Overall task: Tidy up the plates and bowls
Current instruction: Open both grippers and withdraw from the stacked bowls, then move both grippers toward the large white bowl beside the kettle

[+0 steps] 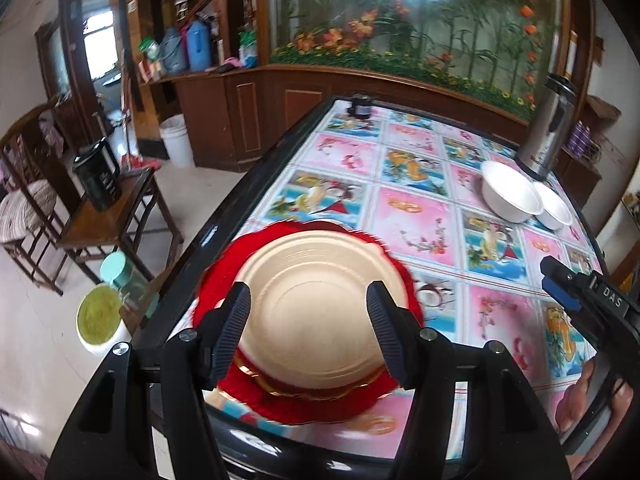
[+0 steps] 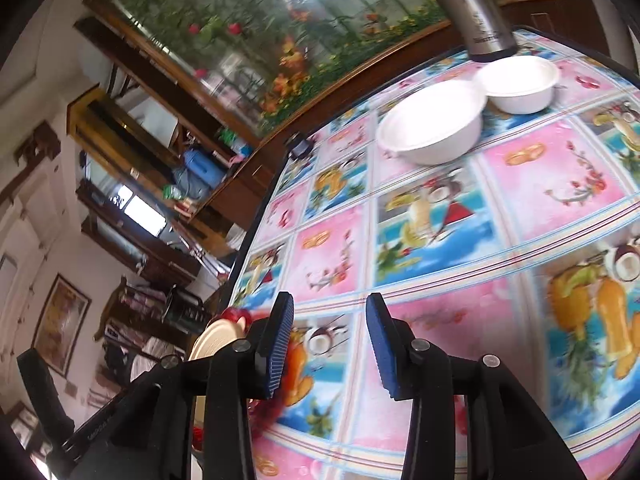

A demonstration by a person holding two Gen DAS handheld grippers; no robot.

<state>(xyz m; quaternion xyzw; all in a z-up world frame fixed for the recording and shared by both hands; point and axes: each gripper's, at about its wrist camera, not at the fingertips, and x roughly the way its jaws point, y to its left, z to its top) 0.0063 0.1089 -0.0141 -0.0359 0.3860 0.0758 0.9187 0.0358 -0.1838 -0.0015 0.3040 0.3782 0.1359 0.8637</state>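
left tool (image 1: 308, 320): jaws apart, hovering above the plate stack with nothing between the pads.
right tool (image 2: 330, 344): jaws moderately apart and empty, aimed over the bare patterned worktop (image 2: 460, 240).
plate stack (image 1: 316, 304): directly beneath the left tool, at the near worktop edge; a tan plate lies face down on top of red scalloped plates, with a gold rim showing between.
why stacked: likely gathered into one pile, so the plates look sorted already.
white bowls (image 2: 436, 124): two, far ahead of the right tool, side by side and touching, upright, beside a steel flask (image 2: 472, 12).
bowls' state: plain white, not yet nested; probably next.
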